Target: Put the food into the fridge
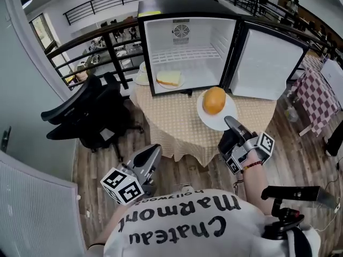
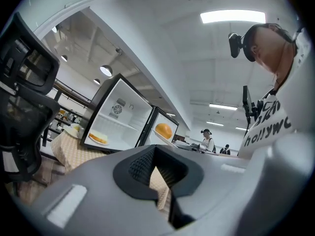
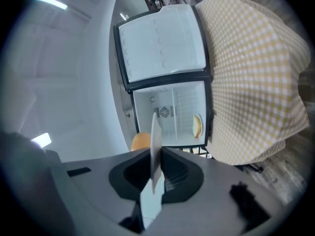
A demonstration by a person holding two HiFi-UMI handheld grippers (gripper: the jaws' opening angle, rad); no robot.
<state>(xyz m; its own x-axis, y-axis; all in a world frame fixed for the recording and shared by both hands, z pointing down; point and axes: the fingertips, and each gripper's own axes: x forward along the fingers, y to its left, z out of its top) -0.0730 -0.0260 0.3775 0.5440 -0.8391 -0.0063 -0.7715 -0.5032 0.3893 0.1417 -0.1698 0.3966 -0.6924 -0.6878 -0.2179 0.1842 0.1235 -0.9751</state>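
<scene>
Tongs on the person's left (image 1: 154, 152) are hanging low just in front of the white printed shirt (image 1: 182, 226), off the near edge of the table (image 1: 171, 130); their jaws are resting drawn together to a thin slit, with a sliver of the yellow checked cloth showing through it, and they are holding nothing. Right tongs (image 1: 229, 121) are reaching over the table's near right edge and are clamping the near rim of a white plate (image 1: 213, 124), the thin rim standing edge-on between the closed pads in the right gripper view. That plate is sitting on the cloth just in front of the mini fridge (image 1: 182, 7), and a round orange-coloured piece of food (image 1: 214, 100), whether bun or fruit I cannot tell, is lying on its middle, outside the fridge. Beyond it the fridge is standing open on the table, its door (image 1: 268, 63) swinging out to the right. Inside, a piece of pale bread or sandwich (image 1: 169, 78) is lying on a small plate (image 1: 180, 84) on the fridge floor, below the wire shelf (image 1: 185, 53). A black office chair (image 1: 88, 116) is standing left of the table.
</scene>
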